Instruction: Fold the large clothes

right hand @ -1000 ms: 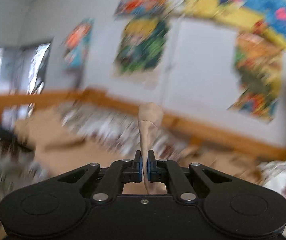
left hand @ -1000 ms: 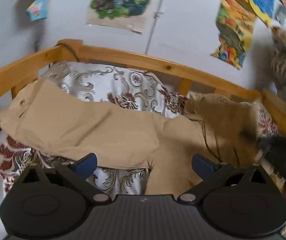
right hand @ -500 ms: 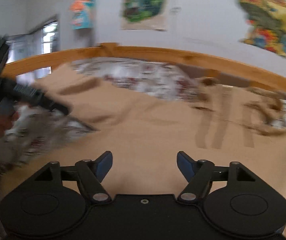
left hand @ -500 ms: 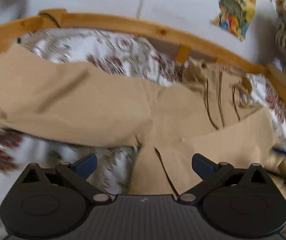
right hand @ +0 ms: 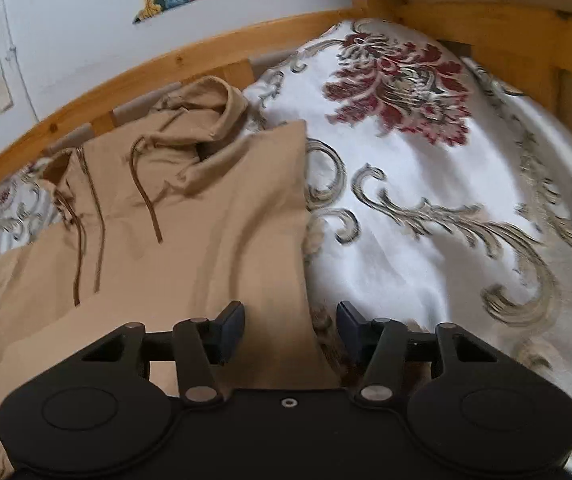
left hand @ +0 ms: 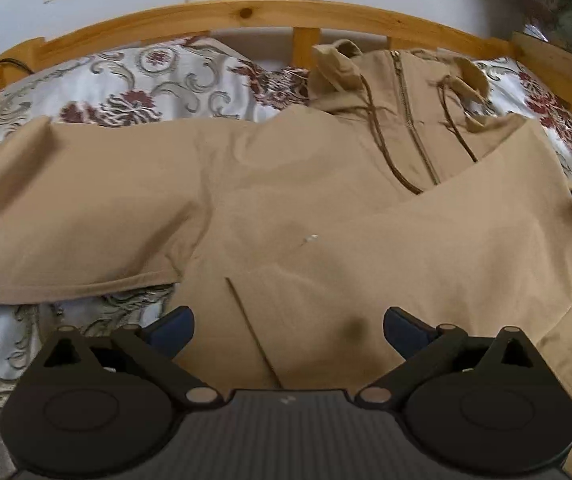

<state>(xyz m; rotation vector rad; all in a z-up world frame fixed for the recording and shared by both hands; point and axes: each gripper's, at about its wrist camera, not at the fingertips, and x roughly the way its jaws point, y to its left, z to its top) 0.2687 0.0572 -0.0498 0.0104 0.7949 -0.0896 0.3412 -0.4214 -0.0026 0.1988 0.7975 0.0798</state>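
Tan hooded jacket (left hand: 286, 184) spread across bed (right hand: 426, 220), hood toward headboard; left gripper (left hand: 288, 322) jaws spread, empty; right gripper (right hand: 290, 326) jaws closing astride folded edge, risk pinching bedspread too.

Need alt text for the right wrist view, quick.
Right gripper, jaws closing but not gripping, straddles the folded right edge of a tan hooded jacket on a floral bedspread. Wooden bed rail behind.
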